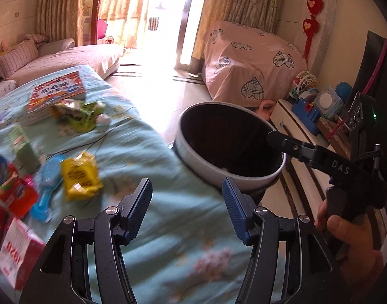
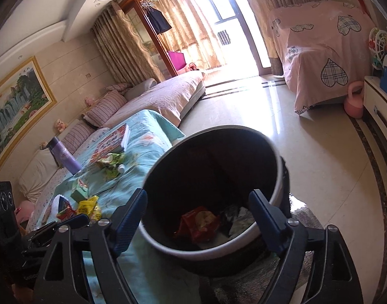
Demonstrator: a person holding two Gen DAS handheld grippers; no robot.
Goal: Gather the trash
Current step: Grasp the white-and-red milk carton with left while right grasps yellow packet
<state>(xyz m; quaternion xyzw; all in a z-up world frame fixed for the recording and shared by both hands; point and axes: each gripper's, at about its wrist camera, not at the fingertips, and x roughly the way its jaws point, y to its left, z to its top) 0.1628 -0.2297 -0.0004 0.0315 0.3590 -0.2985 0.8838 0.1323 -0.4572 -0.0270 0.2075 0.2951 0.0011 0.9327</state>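
Observation:
A round bin (image 1: 228, 177) with a pale rim and dark inside stands at the right edge of a table under a light blue cloth (image 1: 147, 172). In the right wrist view the bin (image 2: 277, 177) holds a red wrapper (image 2: 201, 224) and a crumpled dark and white wrapper (image 2: 235, 219). On the cloth lie a yellow wrapper (image 1: 80, 176), a blue wrapper (image 1: 46, 190), a red wrapper (image 1: 15, 195), a green wrapper (image 1: 79, 115) and small cartons (image 1: 22, 148). My left gripper (image 1: 188, 210) is open and empty above the cloth. My right gripper (image 2: 198, 217) is open and empty over the bin's mouth.
A book (image 1: 58, 93) and a purple bottle (image 2: 63, 158) stand on the table's far side. A sofa (image 2: 153, 101) lies behind. A pink-covered object (image 1: 251, 60) and a low cabinet with toys (image 1: 317, 111) are to the right. Tiled floor (image 2: 294, 139) lies beyond the bin.

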